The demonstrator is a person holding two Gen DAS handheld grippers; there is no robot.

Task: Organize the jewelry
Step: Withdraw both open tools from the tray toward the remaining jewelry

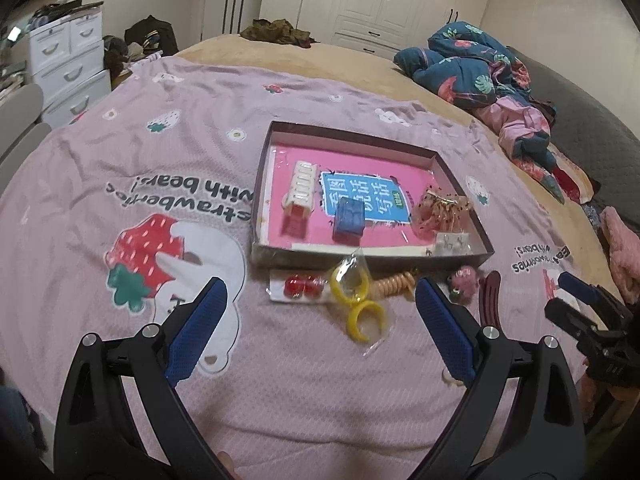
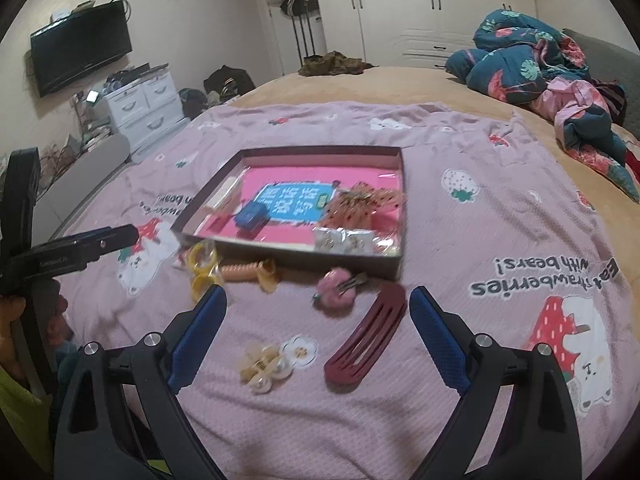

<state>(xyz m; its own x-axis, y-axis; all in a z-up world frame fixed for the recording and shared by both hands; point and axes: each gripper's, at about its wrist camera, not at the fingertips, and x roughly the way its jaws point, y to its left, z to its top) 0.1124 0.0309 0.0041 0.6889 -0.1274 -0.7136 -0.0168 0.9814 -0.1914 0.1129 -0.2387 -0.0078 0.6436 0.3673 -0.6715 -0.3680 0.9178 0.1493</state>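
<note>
A shallow dark box (image 1: 372, 258) (image 2: 280, 250) with a pink lining lies on the pink bedspread. It holds a white comb-like piece (image 1: 300, 190), a blue case (image 1: 349, 220) (image 2: 251, 216), an orange dotted bow (image 1: 440, 210) (image 2: 360, 204) and earring cards (image 1: 452, 242) (image 2: 346, 240). In front lie red earrings (image 1: 302, 285), yellow rings in a bag (image 1: 356, 296) (image 2: 204, 270), a coiled hair tie (image 1: 396, 283) (image 2: 244, 272), a pink clip (image 2: 338, 290), a maroon barrette (image 2: 368, 336) and pearl earrings (image 2: 264, 366). My left gripper (image 1: 320, 322) is open above the rings. My right gripper (image 2: 318, 328) is open above the barrette.
A rumpled blue floral quilt (image 2: 532, 60) lies at the far right of the bed. White drawers (image 2: 144, 108) and a wall TV (image 2: 80, 50) stand left of the bed. Wardrobes (image 1: 384, 4) line the back wall.
</note>
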